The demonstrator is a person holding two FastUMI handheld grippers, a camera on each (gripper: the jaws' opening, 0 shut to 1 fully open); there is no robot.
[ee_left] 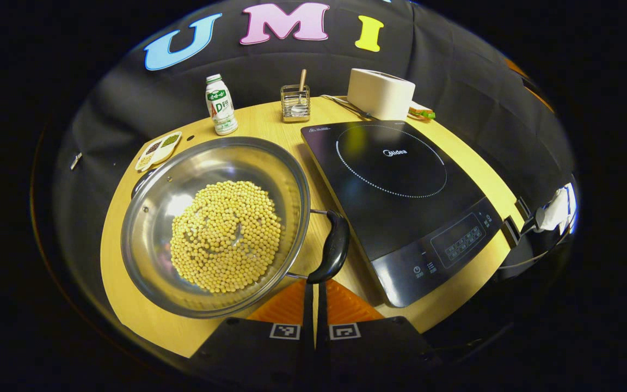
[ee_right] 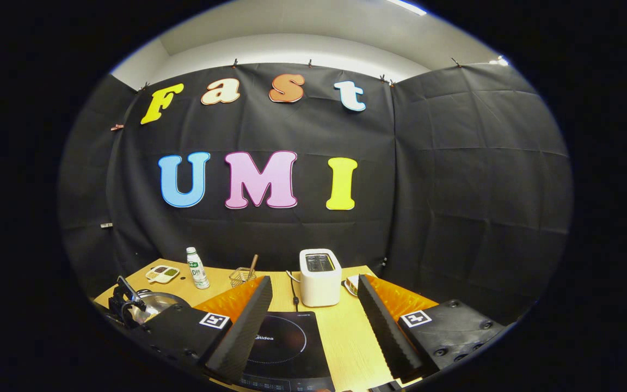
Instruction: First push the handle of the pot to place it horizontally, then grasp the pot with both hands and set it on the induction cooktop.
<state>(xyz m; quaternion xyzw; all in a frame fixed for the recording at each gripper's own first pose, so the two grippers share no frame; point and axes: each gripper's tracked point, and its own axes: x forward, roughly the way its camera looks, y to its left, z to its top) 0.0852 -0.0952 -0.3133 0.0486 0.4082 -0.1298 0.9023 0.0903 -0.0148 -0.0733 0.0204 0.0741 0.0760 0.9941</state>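
Pot point(ee_left: 215, 226) is sitting on the worktop point(ee_left: 128, 305), left of the induction cooktop point(ee_left: 400, 201) and not on it yet, with a heap of yellow beans point(ee_left: 226, 235) inside. Its black handle point(ee_left: 333, 247) is sticking out on the right side, between pot and cooktop. Your left tongs point(ee_left: 315, 296) are sitting pressed together with nothing between them, tips right at the handle's near end; you can't tell from the left gripper view if they're touching it. Your right tongs point(ee_right: 313, 321) are hanging wide open over the near part of the cooktop point(ee_right: 286, 343), gripping nothing. In the right gripper view the pot point(ee_right: 153, 305) is showing at far left. Along the far edge of the worktop a bottle point(ee_left: 220, 104), a small wire basket point(ee_left: 295, 103) and a white toaster point(ee_left: 380, 93) are standing; a little divided dish point(ee_left: 158, 149) is lying just beyond the pot.
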